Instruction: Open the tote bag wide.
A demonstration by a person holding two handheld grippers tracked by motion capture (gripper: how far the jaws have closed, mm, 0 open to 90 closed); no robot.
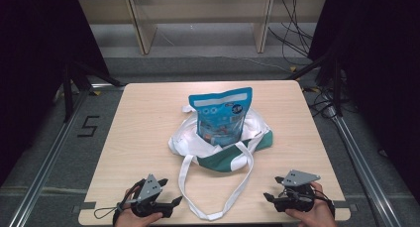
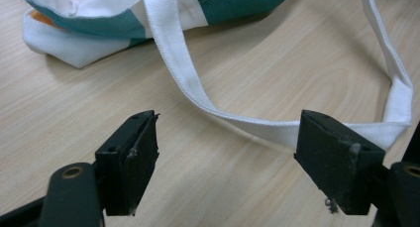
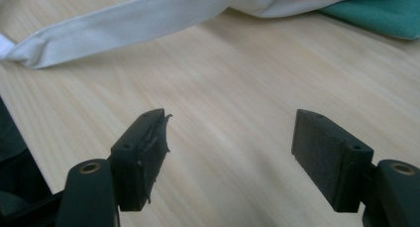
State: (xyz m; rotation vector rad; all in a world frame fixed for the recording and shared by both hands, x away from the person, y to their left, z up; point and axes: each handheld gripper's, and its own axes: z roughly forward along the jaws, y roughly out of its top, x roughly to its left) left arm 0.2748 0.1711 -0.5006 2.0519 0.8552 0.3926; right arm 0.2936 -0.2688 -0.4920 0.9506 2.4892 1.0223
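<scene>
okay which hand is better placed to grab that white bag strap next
Left, probably. The left gripper is open, and the white strap lies on the table just ahead of its jaws. The right gripper is open too, but faces bare wood, with the strap farther off.

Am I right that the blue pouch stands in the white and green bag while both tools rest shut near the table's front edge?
Not quite: both tools are open. The left tool and right tool show spread jaws in their own gripper views. The pouch does stand in the bag.
</scene>
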